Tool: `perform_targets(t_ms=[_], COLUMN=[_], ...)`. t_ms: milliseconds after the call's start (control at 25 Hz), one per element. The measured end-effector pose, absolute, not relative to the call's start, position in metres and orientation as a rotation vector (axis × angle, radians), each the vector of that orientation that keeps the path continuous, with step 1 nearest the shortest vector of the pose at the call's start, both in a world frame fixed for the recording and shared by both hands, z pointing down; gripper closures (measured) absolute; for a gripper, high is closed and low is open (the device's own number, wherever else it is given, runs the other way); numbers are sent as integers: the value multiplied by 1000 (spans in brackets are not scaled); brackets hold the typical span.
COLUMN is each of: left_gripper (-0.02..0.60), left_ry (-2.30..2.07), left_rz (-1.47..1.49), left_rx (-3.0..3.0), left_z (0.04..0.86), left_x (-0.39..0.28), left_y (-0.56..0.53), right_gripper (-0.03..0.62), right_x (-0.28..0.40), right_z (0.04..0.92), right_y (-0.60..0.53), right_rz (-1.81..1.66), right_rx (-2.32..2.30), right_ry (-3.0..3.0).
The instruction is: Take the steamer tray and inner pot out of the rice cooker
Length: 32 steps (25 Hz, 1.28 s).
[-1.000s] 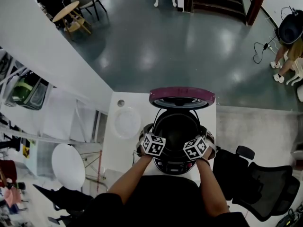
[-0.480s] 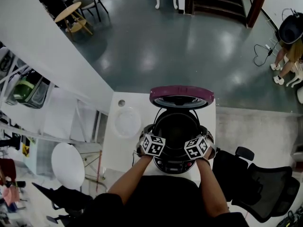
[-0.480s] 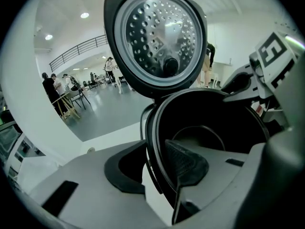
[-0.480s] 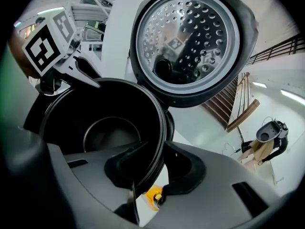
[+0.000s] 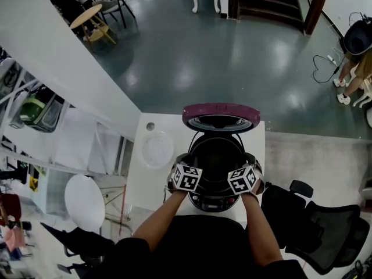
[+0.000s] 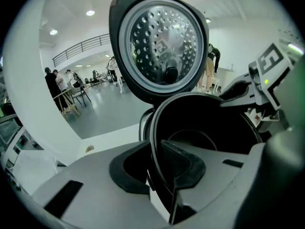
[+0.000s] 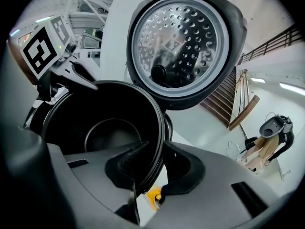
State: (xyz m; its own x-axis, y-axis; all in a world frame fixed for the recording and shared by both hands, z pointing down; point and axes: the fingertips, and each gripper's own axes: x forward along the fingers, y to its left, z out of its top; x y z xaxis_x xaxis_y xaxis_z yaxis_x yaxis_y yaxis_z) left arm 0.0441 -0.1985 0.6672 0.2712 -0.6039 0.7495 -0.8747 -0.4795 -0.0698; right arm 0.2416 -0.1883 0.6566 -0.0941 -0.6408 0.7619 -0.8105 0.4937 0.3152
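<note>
The rice cooker [image 5: 218, 199] stands open on the white table [image 5: 136, 185], with its pink-rimmed lid [image 5: 221, 118] tipped back. The black inner pot [image 5: 217, 156] sits inside it and looks empty. My left gripper [image 5: 181, 168] is at the pot's left rim and my right gripper [image 5: 251, 168] is at its right rim. In the left gripper view the jaws [image 6: 155, 151] are closing with the thin rim of the pot [image 6: 205, 128] between the pads. In the right gripper view the jaws [image 7: 159, 151] are likewise closing on the rim of the pot [image 7: 109, 123]. A white round steamer tray [image 5: 157, 150] lies on the table left of the cooker.
A black office chair [image 5: 325, 231] stands to the right of the table and a white round stool [image 5: 84, 202] to the left. A small round hole [image 5: 150, 126] marks the table's far left corner. Beyond the table's far edge the floor drops to a lower level.
Both grippers have stayed at the pot's rim. The right marker cube has tilted slightly.
</note>
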Motion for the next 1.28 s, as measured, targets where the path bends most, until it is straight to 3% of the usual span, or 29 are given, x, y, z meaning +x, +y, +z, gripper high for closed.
perform_targets(t_ms=[1000,1280], left_gripper=[553,555], left_ry=[-1477,-1535], left_rz=[595,443], left_rx=[2155,2135], left_z=[566,534], left_x=[41,14], left_y=[-161,-151], right_gripper=[540,548], right_x=[241,213], right_z=[560,515], right_y=[-176,-178], right_rz=[153,77], right_rx=[1300,1316], right_ry=[-2031,-2114])
